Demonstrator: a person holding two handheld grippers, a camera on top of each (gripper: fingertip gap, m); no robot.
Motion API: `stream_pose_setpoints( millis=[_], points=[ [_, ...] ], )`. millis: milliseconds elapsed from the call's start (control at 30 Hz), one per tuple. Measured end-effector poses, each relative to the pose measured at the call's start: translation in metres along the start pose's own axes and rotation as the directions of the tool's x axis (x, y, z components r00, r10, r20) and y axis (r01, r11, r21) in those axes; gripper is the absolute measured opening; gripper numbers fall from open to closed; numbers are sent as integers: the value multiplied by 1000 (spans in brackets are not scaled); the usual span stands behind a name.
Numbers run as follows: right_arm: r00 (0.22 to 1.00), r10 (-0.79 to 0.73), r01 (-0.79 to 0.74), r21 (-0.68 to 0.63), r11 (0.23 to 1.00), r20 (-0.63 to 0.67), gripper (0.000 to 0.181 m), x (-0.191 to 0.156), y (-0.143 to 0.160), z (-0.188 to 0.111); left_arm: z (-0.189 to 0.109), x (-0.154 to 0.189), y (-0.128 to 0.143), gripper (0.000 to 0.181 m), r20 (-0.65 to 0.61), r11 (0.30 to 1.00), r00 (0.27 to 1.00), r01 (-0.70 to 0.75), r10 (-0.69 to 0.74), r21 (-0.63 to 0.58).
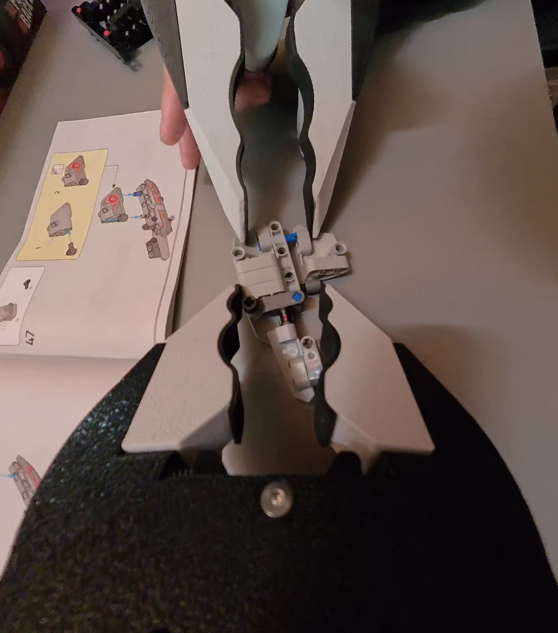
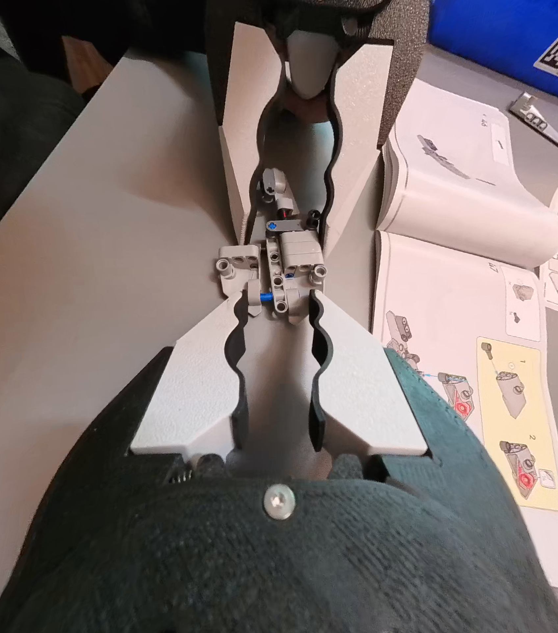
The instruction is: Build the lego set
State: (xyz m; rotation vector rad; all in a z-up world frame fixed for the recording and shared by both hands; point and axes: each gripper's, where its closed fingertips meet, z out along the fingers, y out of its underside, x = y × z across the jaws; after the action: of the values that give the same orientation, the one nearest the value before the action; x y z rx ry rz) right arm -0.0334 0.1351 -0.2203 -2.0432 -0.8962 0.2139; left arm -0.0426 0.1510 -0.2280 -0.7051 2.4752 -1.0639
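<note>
**Two claws on one grey model**

A pale grey table (image 1: pixel 442 205) carries the work. Nearest in the left wrist view, the left gripper (image 1: pixel 279 301) is clamped on the near end of the lego model (image 1: pixel 288 270), held between both claws above the table. Facing it from the far side, the right gripper (image 1: pixel 279 229) grips the opposite end, jaws closed on the grey beams by a blue pin (image 2: pixel 265 296). Left of them lies the open booklet (image 1: pixel 99 239); beyond it, a black tray (image 1: pixel 113 30).
</note>
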Motion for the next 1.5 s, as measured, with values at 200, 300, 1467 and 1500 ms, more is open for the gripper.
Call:
stream_pose_setpoints(
  millis=[200,300,1467,1500],
  points=[
    [988,13,-13,-1,1000,-157,66,28,0,-10,0,3,0,43,-21,1000,1000,-8,8,3],
    [997,36,-35,14,999,-62,64,17,3,-11,-1,3,0,43,-20,1000,1000,-10,10,3],
    [999,-17,20,-59,998,52,44,-1,1,4,-1,3,0,43,-29,999,998,-47,47,13],
    [998,-12,16,-62,998,58,44,-1,1,4,-1,3,0,43,-29,999,999,-45,46,13]
  ],
)
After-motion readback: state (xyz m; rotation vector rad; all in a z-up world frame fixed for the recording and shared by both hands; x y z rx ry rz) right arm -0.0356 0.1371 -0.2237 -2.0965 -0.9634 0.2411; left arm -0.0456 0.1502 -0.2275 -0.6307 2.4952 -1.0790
